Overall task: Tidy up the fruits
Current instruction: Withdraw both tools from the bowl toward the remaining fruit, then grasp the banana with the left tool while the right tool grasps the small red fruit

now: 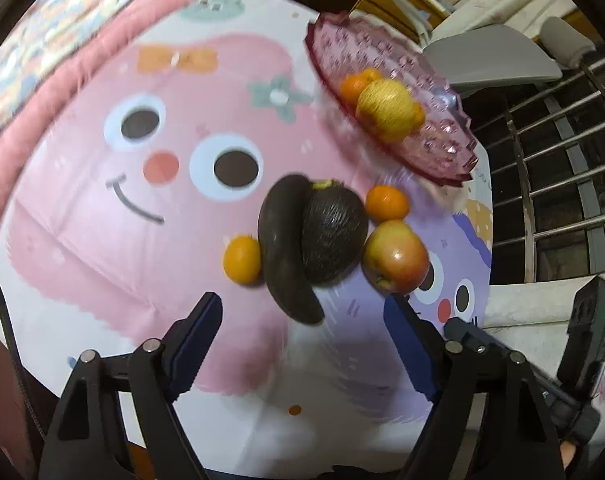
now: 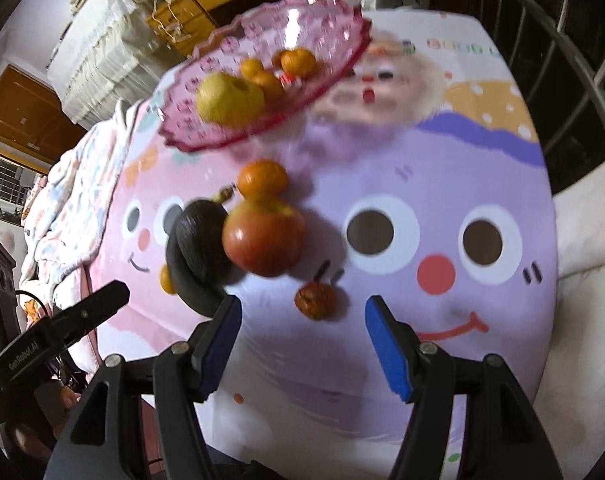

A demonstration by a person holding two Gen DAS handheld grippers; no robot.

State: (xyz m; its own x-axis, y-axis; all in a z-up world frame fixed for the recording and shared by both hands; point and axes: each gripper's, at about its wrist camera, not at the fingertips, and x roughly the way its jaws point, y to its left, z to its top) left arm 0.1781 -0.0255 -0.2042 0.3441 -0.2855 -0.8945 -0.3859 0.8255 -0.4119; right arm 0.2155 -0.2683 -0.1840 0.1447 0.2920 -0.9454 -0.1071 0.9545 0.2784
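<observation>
Fruits lay in two groups on a tabletop [image 1: 102, 240] covered with a pink and lilac cartoon-face cloth. Group one, inside a pink cut-glass dish [image 1: 442, 136] at the far side: one yellow-green apple [image 1: 384, 110] and several small orange tangerines [image 2: 298, 62] touching it. Group two, loose on the cloth nearer the grippers: a blackened curved banana [image 1: 282, 248] pressed against a dark wrinkled round fruit [image 1: 332, 236]; a small orange tangerine [image 1: 242, 260] touching the banana's outer side; a red-and-yellow apple [image 1: 396, 256] just beside the dark fruit; another orange tangerine [image 1: 387, 202] just behind that apple. In the right wrist view, a small shrivelled brownish-orange fruit [image 2: 316, 300] sat apart from the cluster, nearest the right gripper [image 2: 302, 312]. Left gripper [image 1: 302, 312]: blue-padded fingers [image 1: 198, 344] spread wide, holding nothing, raised above the cloth near the banana's end. Right gripper: fingers likewise spread and empty, with the shrivelled fruit lying between them in view.
</observation>
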